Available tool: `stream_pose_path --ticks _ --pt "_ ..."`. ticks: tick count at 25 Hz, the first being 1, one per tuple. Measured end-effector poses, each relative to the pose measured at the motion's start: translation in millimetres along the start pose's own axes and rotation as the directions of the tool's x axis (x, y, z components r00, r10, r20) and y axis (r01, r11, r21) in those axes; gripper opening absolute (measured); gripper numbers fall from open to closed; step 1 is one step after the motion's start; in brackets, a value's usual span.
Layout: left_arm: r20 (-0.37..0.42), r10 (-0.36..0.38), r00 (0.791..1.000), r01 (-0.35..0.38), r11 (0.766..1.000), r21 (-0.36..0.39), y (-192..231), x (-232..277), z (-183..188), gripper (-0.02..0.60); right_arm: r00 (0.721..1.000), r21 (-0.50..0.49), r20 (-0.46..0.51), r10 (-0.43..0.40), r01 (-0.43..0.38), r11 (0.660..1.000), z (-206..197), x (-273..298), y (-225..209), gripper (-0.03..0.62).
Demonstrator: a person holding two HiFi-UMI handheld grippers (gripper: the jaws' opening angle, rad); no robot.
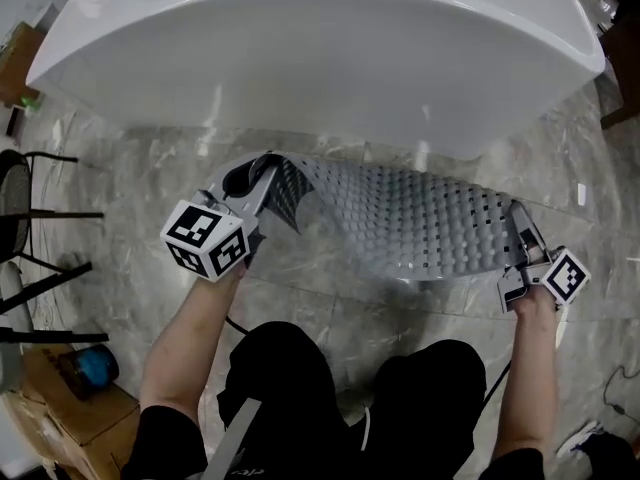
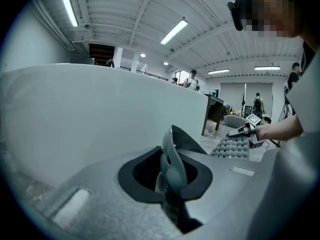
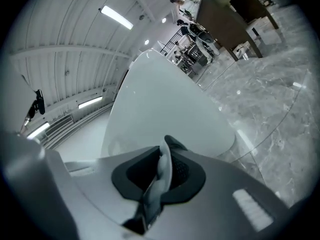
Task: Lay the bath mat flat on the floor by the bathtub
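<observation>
A grey perforated bath mat (image 1: 410, 223) hangs stretched between my two grippers, just above the marble floor (image 1: 330, 298) in front of the white bathtub (image 1: 320, 58). My left gripper (image 1: 258, 180) is shut on the mat's left corner, where the mat curls over. My right gripper (image 1: 522, 230) is shut on the mat's right edge. In the left gripper view a fold of mat (image 2: 172, 166) is pinched between the jaws, with the tub wall (image 2: 75, 114) behind and the far gripper (image 2: 247, 132) at the right. In the right gripper view the mat edge (image 3: 161, 176) sits clamped between the jaws.
A black chair frame (image 1: 30, 258) stands at the left, with cardboard boxes (image 1: 60, 408) and a blue object (image 1: 92, 366) below it. The person's knees (image 1: 350, 388) are near the mat's front edge. A dark cabinet (image 3: 235, 19) and people (image 2: 191, 79) are in the distance.
</observation>
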State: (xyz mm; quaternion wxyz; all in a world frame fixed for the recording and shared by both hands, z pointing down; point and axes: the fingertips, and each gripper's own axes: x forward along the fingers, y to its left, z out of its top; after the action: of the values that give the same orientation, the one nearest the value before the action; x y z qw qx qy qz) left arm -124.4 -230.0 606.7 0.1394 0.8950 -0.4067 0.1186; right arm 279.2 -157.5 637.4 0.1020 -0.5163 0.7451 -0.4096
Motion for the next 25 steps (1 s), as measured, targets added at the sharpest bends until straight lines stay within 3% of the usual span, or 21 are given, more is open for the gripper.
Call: stream_pose_path --ticks 3,6,10,13,17,20,25 --pt "0.041 0.019 0.999 -0.022 0.997 0.071 13 18 14 0.017 0.998 0.0 0.05 0.027 -0.027 1.0 16 15 -14 0.017" --pt "0.062 0.031 0.998 -0.037 0.995 0.095 22 29 5 0.017 0.995 0.074 0.096 0.01 -0.017 0.997 8 22 -53 0.018" --pt "-0.008 0.0 1.0 0.0 0.999 0.053 14 32 -49 0.023 0.996 0.139 -0.012 -0.093 0.094 0.986 -55 15 -117 0.022" --pt "-0.047 -0.067 0.997 0.068 0.997 0.024 -8 24 -88 0.028 0.987 0.175 -0.069 -0.144 0.154 0.972 -92 -1 -142 0.028" --pt "-0.071 -0.168 0.983 0.168 0.986 -0.018 -43 1 -124 0.044 0.983 0.21 -0.071 -0.167 0.178 0.961 -109 -22 -157 0.025" --pt "-0.128 -0.203 0.971 0.2 0.979 -0.042 -63 -14 -149 0.063 0.982 0.229 -0.094 -0.162 0.18 0.957 -122 -37 -162 0.023" --pt "-0.148 -0.263 0.953 0.239 0.958 -0.158 -82 -34 -174 0.075 0.97 0.292 -0.113 -0.215 0.24 0.926 -146 -68 -181 0.032"
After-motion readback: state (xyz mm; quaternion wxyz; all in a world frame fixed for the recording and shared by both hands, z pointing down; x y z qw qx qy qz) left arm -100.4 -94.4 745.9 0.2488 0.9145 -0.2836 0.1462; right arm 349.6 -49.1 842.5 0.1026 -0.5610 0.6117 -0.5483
